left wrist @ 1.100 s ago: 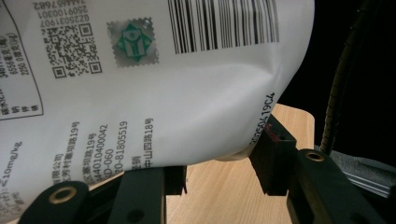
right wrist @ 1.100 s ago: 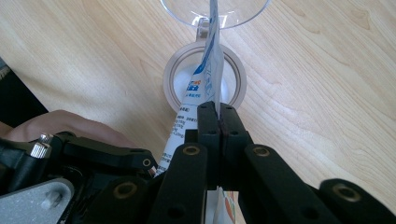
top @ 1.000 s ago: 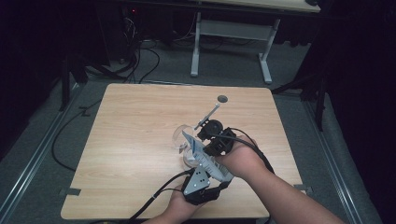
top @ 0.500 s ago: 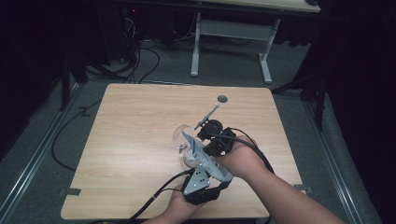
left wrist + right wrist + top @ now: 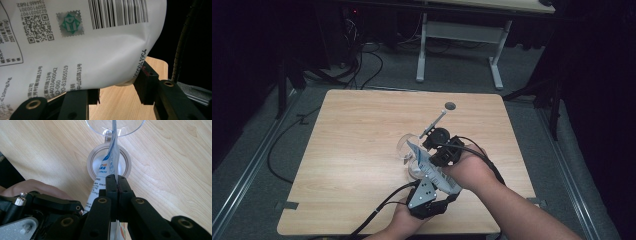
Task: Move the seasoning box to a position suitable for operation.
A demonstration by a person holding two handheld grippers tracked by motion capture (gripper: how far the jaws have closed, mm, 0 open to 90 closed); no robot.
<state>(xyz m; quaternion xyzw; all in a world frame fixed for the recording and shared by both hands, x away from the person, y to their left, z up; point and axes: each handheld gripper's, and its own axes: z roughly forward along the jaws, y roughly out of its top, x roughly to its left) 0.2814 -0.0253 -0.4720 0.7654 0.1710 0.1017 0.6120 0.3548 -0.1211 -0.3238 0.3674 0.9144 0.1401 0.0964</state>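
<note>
carefully: both claws grip the white pouch (image 5: pixel 108 167), left claw (image 5: pixel 117 92) clamping its body, right claw (image 5: pixel 117 181) pinching its edge; tilt slowly, mouth toward twelve o'clock over the clear jar (image 5: pixel 109 162).

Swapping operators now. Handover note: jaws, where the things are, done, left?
Left gripper: jaws set on the bottom of the white pouch.
Right gripper: jaws shut on the pouch's thin edge.
Pouch is held tilted, its top corner at the clear glass, which stands mid-table.
Done: pouch lifted and brought to the glass.
Left: can't tell whether the pouch is open; likely pour into the glass, then set the pouch down.
</note>
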